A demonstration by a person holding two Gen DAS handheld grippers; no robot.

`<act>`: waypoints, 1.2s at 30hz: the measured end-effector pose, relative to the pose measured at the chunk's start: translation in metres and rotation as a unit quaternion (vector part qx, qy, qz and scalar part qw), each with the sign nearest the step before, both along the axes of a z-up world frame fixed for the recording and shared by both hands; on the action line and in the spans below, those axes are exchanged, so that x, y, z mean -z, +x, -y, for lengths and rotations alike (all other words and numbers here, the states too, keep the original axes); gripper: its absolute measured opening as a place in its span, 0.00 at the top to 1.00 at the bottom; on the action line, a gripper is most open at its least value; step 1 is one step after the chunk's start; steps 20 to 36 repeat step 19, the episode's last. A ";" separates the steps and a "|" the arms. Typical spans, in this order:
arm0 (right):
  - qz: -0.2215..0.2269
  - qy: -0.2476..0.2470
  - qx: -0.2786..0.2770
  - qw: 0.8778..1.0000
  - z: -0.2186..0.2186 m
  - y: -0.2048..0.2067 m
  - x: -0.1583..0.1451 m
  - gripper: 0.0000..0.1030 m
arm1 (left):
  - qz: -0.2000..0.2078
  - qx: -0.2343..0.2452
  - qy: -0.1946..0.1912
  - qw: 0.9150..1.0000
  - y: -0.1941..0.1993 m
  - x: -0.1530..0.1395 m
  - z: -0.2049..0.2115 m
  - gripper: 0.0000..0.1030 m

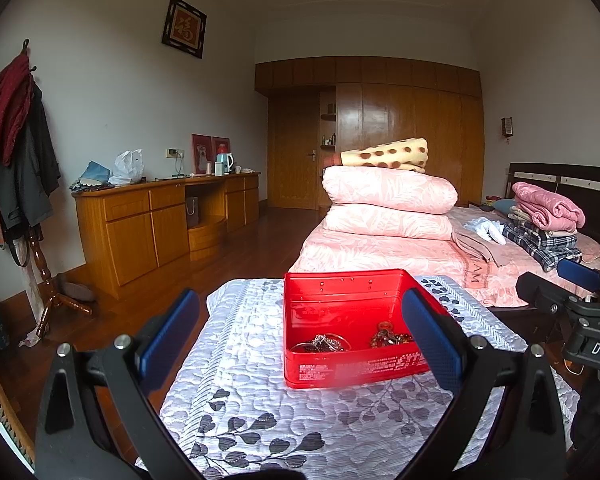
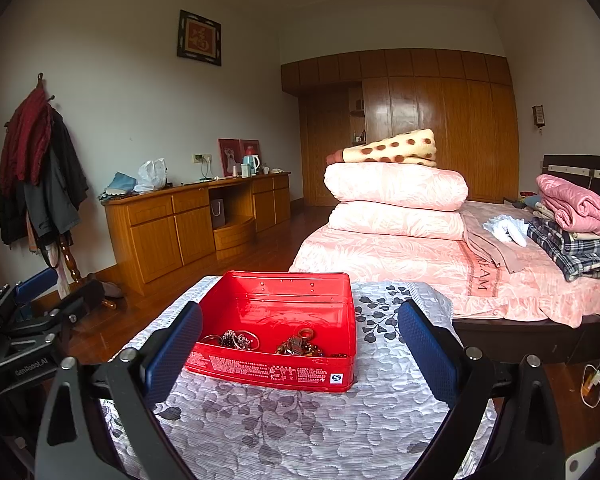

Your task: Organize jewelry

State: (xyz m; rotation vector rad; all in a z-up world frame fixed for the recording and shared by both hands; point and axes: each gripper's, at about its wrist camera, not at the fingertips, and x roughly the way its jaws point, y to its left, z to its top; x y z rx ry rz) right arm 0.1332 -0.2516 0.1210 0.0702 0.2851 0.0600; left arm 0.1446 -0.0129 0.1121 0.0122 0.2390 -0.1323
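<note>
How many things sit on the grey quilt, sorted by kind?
Red tin: 1
Silvery jewelry heap: 1
Amber jewelry heap: 1
Total: 3, both heaps inside the tin; single pieces too tangled to count.

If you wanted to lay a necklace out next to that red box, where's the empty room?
The quilted cloth is bare in front of the red box, between it and the near edge, and in a strip to its right toward the bed. Inside the box, the near end is crowded with tangled jewelry; the far end is bare.
</note>
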 end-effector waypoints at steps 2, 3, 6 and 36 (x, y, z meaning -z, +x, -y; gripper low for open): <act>0.000 0.001 0.000 1.000 0.000 0.000 0.000 0.07 | -0.001 0.000 -0.001 1.000 0.000 0.001 0.000 0.05; 0.000 0.001 0.000 1.000 0.000 0.000 0.000 0.07 | -0.002 -0.001 0.001 1.000 0.001 0.001 0.000 0.05; 0.000 0.001 0.000 1.000 0.000 0.000 0.000 0.07 | -0.002 0.000 0.000 1.000 0.001 0.001 0.000 0.05; 0.000 0.000 0.000 1.000 0.000 0.000 0.001 0.07 | -0.004 -0.002 0.000 1.000 0.001 0.002 -0.001 0.05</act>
